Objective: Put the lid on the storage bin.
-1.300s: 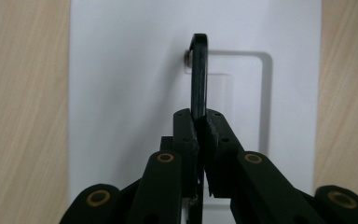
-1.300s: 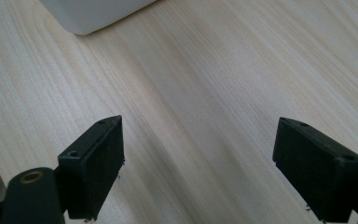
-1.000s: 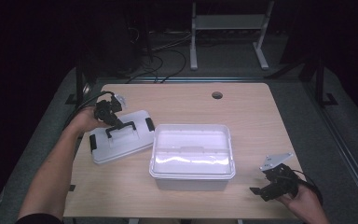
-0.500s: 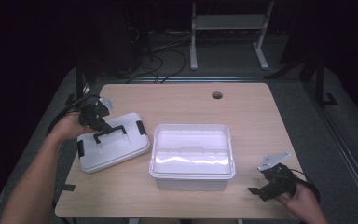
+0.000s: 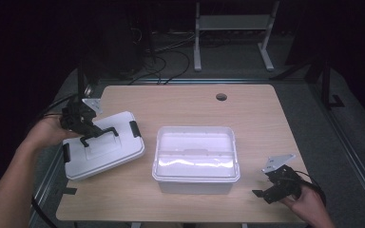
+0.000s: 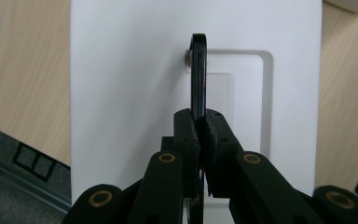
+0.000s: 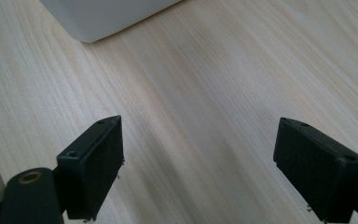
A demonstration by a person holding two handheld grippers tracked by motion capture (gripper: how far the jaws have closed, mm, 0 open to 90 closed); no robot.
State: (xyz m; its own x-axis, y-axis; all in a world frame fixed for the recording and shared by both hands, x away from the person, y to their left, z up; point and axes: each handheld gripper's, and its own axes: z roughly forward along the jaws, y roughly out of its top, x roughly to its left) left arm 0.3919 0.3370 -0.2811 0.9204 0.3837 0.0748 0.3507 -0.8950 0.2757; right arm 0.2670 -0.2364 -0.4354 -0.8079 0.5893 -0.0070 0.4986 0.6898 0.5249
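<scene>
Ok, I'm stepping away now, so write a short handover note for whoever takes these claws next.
Left claw: shut on the lid's black handle, holding the white lid at the table's left edge, off the box.
Right claw: open, holding nothing, over bare table by the front right corner.
White box: open, mid-table.
Done: lid is off and gripped.
Left: probably set the lid down or refit it; unclear which.
</scene>
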